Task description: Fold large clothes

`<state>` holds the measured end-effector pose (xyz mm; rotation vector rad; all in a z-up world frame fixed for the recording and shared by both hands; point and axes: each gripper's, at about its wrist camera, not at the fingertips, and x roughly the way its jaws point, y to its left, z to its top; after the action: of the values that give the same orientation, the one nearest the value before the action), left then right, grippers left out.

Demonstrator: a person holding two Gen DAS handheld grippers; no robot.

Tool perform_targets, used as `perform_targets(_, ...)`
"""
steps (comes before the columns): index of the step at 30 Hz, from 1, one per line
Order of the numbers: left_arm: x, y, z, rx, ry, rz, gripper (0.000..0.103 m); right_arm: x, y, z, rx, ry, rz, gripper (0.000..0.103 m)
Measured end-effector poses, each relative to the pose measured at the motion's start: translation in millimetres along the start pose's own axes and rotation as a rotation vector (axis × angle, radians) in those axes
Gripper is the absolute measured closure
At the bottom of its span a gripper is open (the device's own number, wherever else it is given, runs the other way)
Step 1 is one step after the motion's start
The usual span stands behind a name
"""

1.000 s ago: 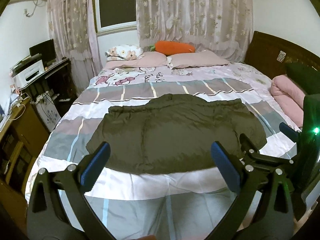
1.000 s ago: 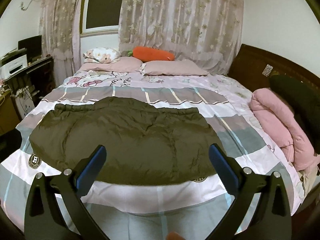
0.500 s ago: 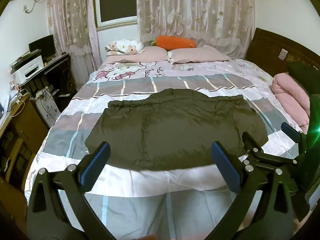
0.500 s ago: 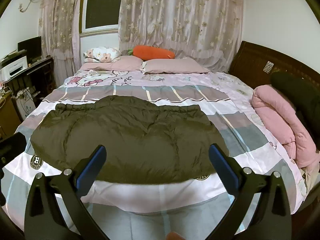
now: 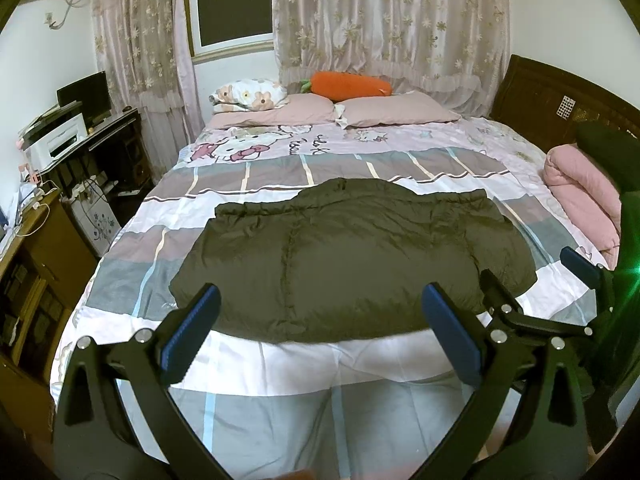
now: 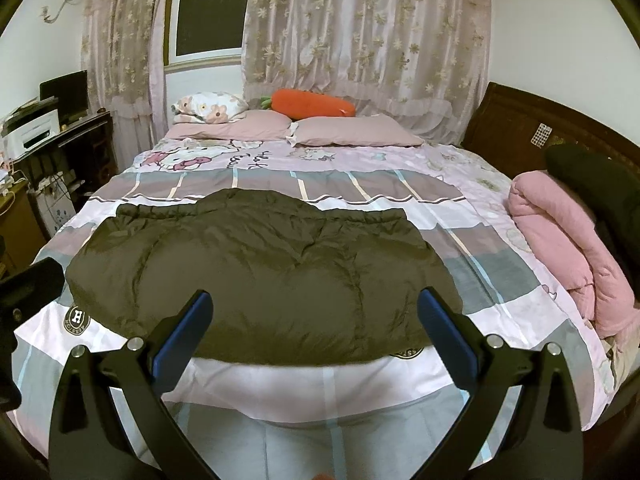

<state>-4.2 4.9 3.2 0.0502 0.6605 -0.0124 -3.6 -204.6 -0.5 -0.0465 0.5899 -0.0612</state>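
Observation:
A large olive-green puffy jacket [image 5: 352,256] lies spread flat across the middle of the bed [image 5: 280,364]; it also shows in the right wrist view [image 6: 264,280]. My left gripper [image 5: 320,332] is open and empty, held above the bed's near edge, short of the jacket's front hem. My right gripper [image 6: 314,332] is open and empty, also above the near edge before the hem. The right gripper shows at the right of the left wrist view [image 5: 536,292]. The left gripper's dark body shows at the left edge of the right wrist view [image 6: 24,292].
Two pink pillows [image 5: 396,108], a floral pillow [image 5: 248,94] and an orange carrot cushion [image 5: 350,85] lie at the head. A rolled pink quilt [image 6: 560,240] and a dark bundle [image 6: 600,188] sit at the bed's right. A desk with a printer [image 5: 60,140] stands left.
Both grippers have drawn back and risen a little from the bed, so the jacket sits farther off. The jaws have stayed open. The jacket has not moved.

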Motion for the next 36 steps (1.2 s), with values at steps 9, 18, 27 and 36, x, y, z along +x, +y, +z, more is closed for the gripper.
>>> perform_targets(9,-0.4,0.0,-0.2,-0.002,0.001,-0.008,0.002,-0.2,2.1,-2.1,0.001,0.008,0.003,0.001)
perform_targets(18,1.4,0.4,1.5,-0.001,0.008,-0.018,0.002,1.8,5.0,-5.4,-0.003,0.016,0.005,0.001)
perform_targets(27,1.7,1.5,1.9,-0.001,0.01,-0.019,0.002,2.6,5.3,-6.7,-0.005,0.021,0.007,0.001)
perform_targets(36,1.7,1.8,2.1,0.002,0.009,-0.019,0.002,1.9,6.9,-7.0,-0.006,0.022,0.006,0.001)
